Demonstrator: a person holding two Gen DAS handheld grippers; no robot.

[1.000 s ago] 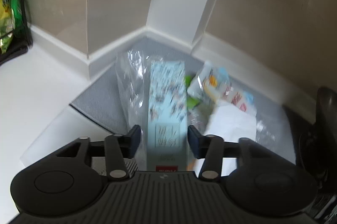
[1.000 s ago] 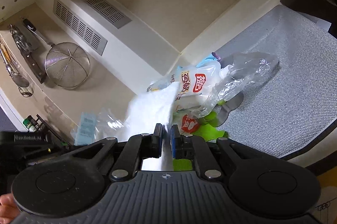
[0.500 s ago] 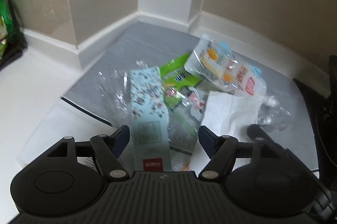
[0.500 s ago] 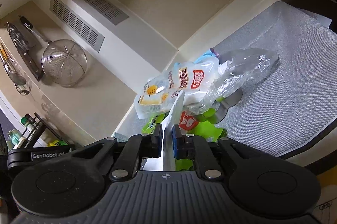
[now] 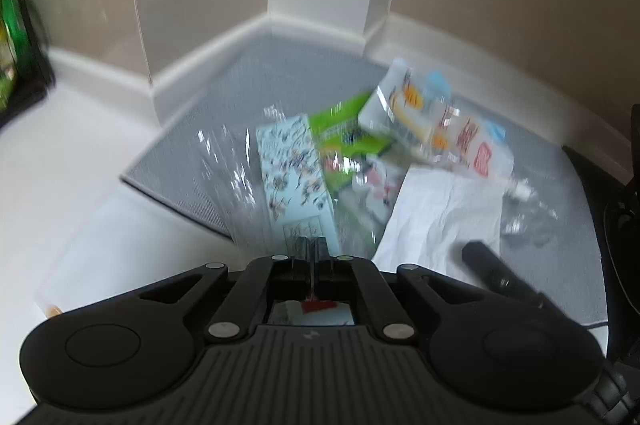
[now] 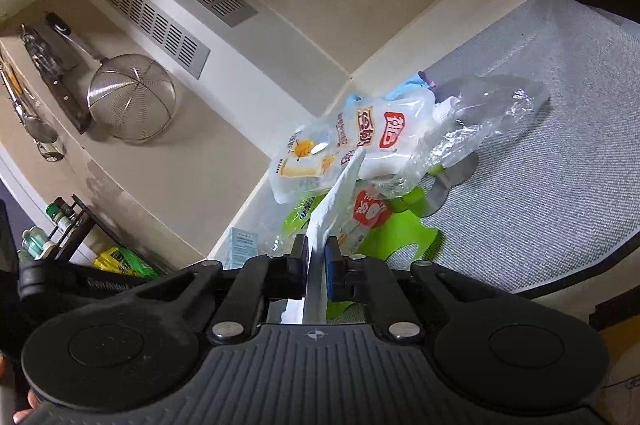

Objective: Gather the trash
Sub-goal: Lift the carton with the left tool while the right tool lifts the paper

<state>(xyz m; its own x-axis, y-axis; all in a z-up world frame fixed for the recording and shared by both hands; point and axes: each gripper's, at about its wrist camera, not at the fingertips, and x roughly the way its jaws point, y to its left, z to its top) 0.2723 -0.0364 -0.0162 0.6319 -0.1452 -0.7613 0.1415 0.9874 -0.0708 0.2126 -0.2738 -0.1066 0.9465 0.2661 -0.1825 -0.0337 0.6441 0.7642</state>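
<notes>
Left gripper point(image 5: 310, 245) clenched: jaws have just snapped closed, a thin edge of the pale-blue printed paper carton point(image 5: 294, 181) in clear plastic wrap looks pinched between them, view is blurred. Carton lies at the near-left edge of the grey woven mat point(image 5: 240, 105), running from the gripper toward the mat's back corner.

Right gripper point(image 6: 316, 249) grasping a white crumpled paper sheet point(image 6: 334, 201); the sheet stands edge-on between the pads and rises toward the trash pile. In the left view the same white sheet point(image 5: 444, 213) lies on the mat's near-right part, with a black finger point(image 5: 486, 265) of the right gripper at its near edge.

Trash pile sits mid-mat, near the back corner where the mat meets the white wall skirting: white squeeze pouch with red and yellow print point(image 6: 360, 141) on top, clear crinkled plastic bag point(image 6: 480, 129) touching its right side, green snack wrapper point(image 5: 348, 133) and small red-and-white packet point(image 6: 370, 213) beneath. The white sheet blocks part of the pouch in the right view.

Around: metal mesh strainer point(image 6: 132, 97) hanging on the beige wall below a white vented hood point(image 6: 172, 13), black wire rack with bottles point(image 6: 60, 229) at left, white countertop point(image 5: 60, 185) left of the mat.
</notes>
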